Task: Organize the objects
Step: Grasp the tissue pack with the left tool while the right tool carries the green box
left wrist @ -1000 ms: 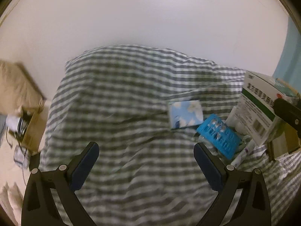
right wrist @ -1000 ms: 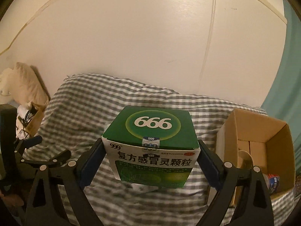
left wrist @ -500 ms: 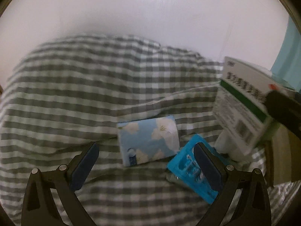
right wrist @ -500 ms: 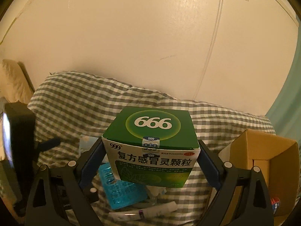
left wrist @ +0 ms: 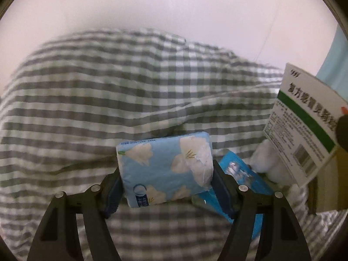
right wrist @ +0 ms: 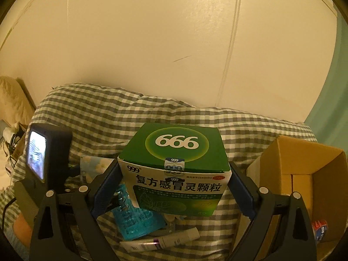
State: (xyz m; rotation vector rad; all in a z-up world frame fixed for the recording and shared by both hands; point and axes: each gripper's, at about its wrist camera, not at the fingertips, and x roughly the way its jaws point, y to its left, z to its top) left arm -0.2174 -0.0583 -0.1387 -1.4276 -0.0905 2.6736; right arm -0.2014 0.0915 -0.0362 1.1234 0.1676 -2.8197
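Since the earlier frame, the left gripper has closed in on the tissue pack, now clamped between its jaws above the quilt. Right of the right jaws stands the open carton, the likely destination. The right gripper grips the medicine box by its sides, carried level. Below lie the blister pack and tube.

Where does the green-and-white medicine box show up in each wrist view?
Left wrist: the medicine box is at the right edge, tilted, its white printed side facing the camera.
Right wrist: it fills the center, clamped between the right gripper fingers, green top with "666" upward.
Shared landmark: the blue blister pack lying on the checkered bedding, below the box in both views.
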